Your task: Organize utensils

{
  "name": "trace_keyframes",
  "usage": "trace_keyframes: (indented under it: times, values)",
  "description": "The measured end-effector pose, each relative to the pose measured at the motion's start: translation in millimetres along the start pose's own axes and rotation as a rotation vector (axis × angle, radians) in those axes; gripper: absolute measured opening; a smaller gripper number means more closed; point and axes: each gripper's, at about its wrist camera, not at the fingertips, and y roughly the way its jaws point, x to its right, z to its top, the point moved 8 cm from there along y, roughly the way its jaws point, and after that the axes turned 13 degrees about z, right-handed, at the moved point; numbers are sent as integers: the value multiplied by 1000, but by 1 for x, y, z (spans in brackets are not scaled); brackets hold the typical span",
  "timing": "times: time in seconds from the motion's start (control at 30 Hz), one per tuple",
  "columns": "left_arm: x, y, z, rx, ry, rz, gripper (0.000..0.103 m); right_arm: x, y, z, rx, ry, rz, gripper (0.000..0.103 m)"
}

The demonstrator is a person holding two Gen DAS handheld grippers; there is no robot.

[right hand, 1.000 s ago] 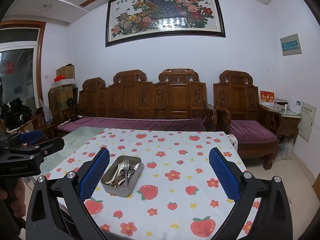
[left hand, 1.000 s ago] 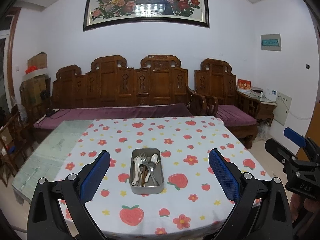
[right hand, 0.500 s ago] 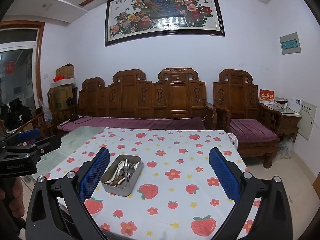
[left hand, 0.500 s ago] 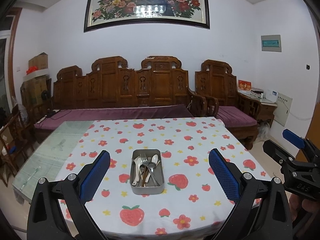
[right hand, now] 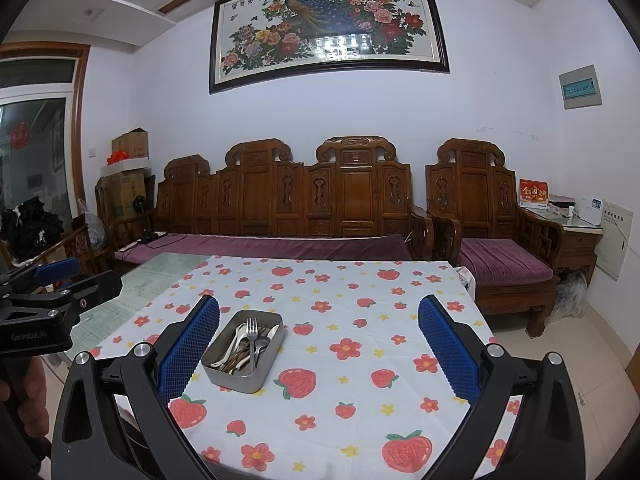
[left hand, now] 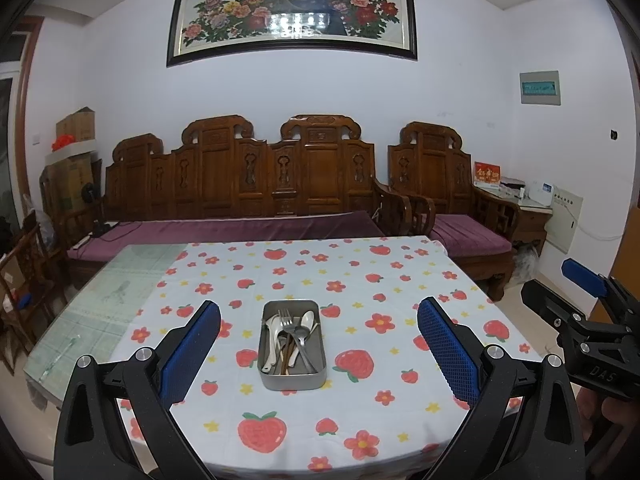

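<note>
Little is seen to have shifted in the past second: the view from the left gripper (left hand: 319, 354) is tilted a touch higher, so that the metal tin (left hand: 292, 343) sits slightly lower in frame, while the right gripper (right hand: 319, 354) is held almost as it was. Both pairs of blue-padded fingers are spread wide apart, with nothing between them, and are poised above the near edge of the table (left hand: 404, 432). The tin is set on the strawberry-print cloth, nearer the near edge than the far one and toward the table's left side. A fork (left hand: 289, 322), white spoons (left hand: 272, 334), metal spoons and what appear to be brown chopsticks are piled loosely inside it, handles crossing. No utensil is seen on the cloth outside the tin. Such a scene would suit either utensils gathered in or a mixed heap awaiting sorting.
</note>
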Motion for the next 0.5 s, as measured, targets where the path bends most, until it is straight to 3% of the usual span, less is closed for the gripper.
trace_keyframes:
  times: [0.5]
  values:
    - [8, -4, 2, 2, 3, -3, 95, 0, 0, 0, 1, -1, 0, 100]
